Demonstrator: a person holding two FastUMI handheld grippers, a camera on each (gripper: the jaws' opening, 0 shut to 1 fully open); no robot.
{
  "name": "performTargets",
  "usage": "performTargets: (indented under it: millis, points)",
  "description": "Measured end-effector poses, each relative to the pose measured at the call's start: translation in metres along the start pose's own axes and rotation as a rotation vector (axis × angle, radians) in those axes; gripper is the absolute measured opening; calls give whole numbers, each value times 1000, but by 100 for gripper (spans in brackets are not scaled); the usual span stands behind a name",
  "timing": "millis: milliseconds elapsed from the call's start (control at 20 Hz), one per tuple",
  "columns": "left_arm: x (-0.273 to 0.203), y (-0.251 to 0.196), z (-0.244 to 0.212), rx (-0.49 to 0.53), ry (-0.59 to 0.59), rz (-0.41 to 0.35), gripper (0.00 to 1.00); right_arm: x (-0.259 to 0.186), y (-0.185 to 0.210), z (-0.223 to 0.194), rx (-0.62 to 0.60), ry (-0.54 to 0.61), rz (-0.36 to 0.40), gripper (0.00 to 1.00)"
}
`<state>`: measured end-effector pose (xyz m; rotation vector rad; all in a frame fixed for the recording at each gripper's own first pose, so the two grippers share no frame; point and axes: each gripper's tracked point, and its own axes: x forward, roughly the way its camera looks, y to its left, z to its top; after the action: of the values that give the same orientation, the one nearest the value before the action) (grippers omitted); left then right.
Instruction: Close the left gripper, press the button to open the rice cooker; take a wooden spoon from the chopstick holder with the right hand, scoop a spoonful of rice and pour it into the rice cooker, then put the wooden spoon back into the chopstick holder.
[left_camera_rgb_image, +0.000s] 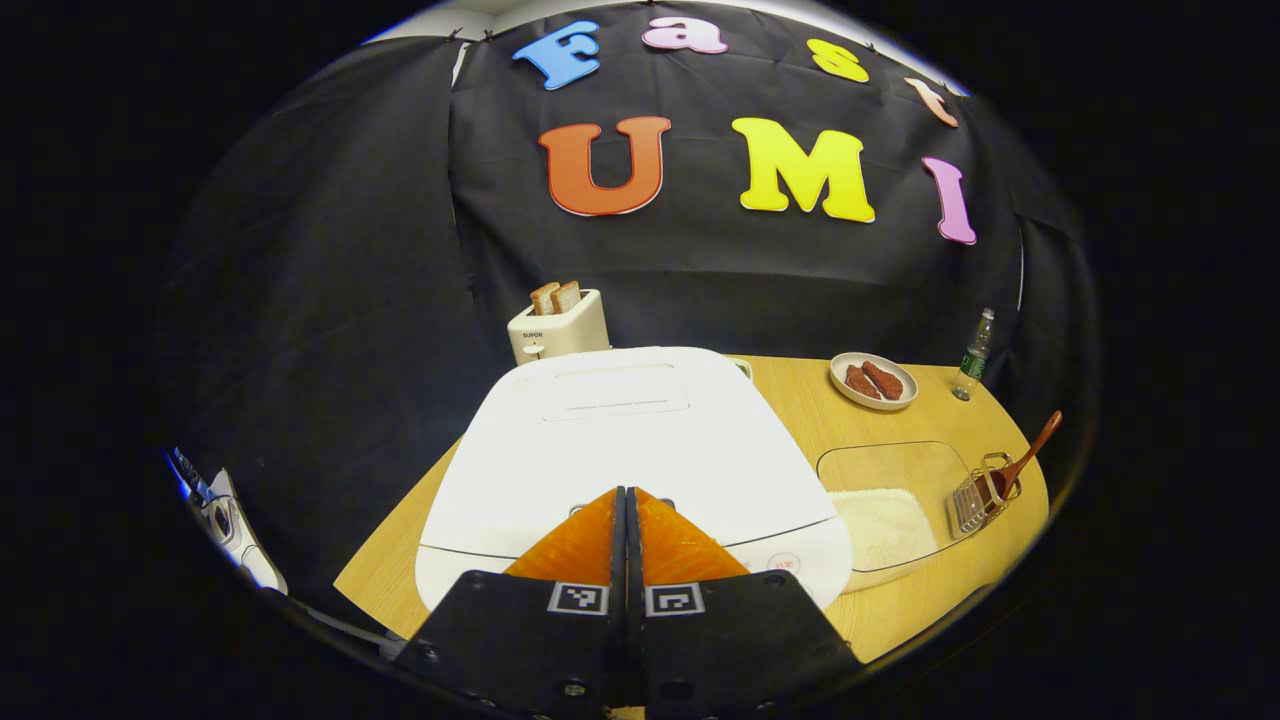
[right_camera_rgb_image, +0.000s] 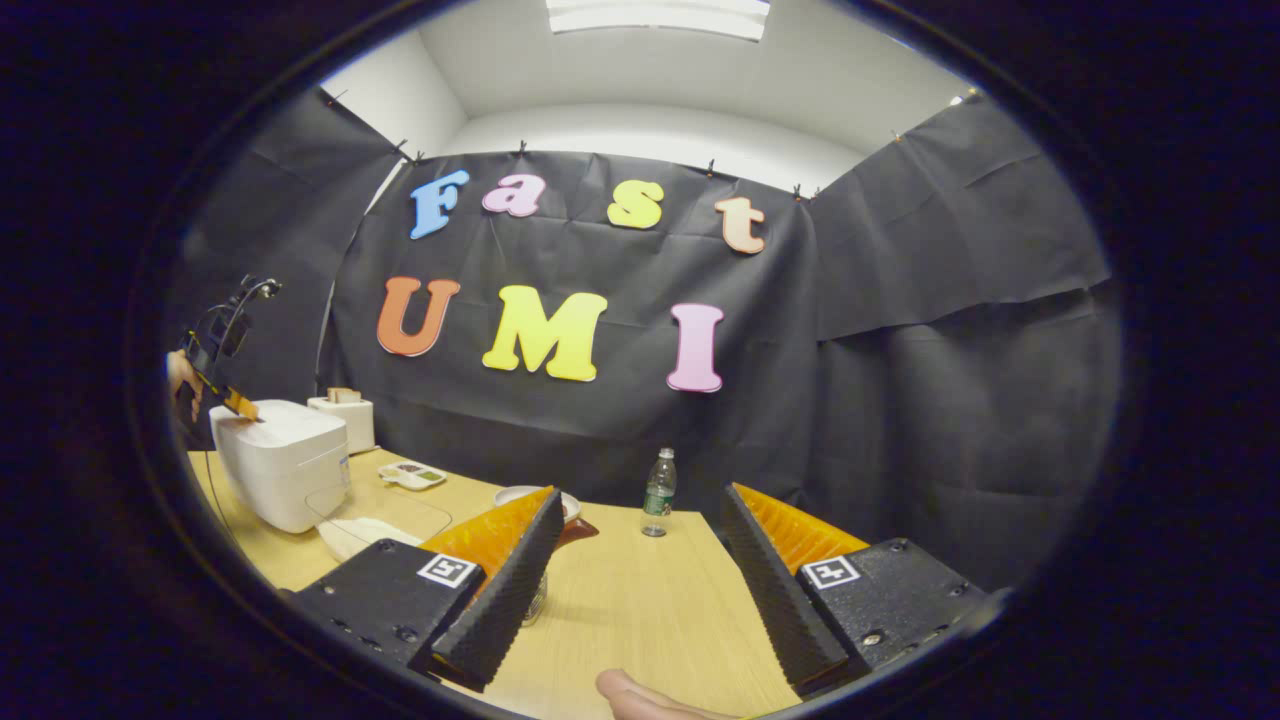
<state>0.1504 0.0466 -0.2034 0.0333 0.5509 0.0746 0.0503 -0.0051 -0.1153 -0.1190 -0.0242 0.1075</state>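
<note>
Fingers (left_camera_rgb_image: 585, 545) together over rice cooker (left_camera_rgb_image: 620, 440)

The rice cooker (left_camera_rgb_image: 640, 440) is plain white, and the toaster (left_camera_rgb_image: 558, 328) behind it is cream with browned bread. The surface (left_camera_rgb_image: 790, 400) is light wood grain. A pale plate (left_camera_rgb_image: 873, 381) carries reddish-brown pieces. The wooden spoon (left_camera_rgb_image: 1022, 462) is dark reddish brown. The bottle (right_camera_rgb_image: 657, 494) wears a green label.

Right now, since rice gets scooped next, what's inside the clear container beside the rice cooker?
The clear container holds a low heap of white rice at its near end; the far end looks bare. The rice cooker hides its left edge.
</note>
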Motion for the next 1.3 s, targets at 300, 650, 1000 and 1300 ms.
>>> performTargets:
  millis: [300,650,1000,1300]
  points:
    - [-46,16,50,-38,-164,16,0,-7,11,7,-1,-9,1,100]
    - [-122,25,63,-90,-288,-24,28,-2,30,-8,-1,35,11,100]
    - [-175,24,49,-88,-373,-10,94,20,53,-48,15,100,21,100]
    - [-214,12,39,-15,-447,-17,94,60,68,-95,71,207,20,100]
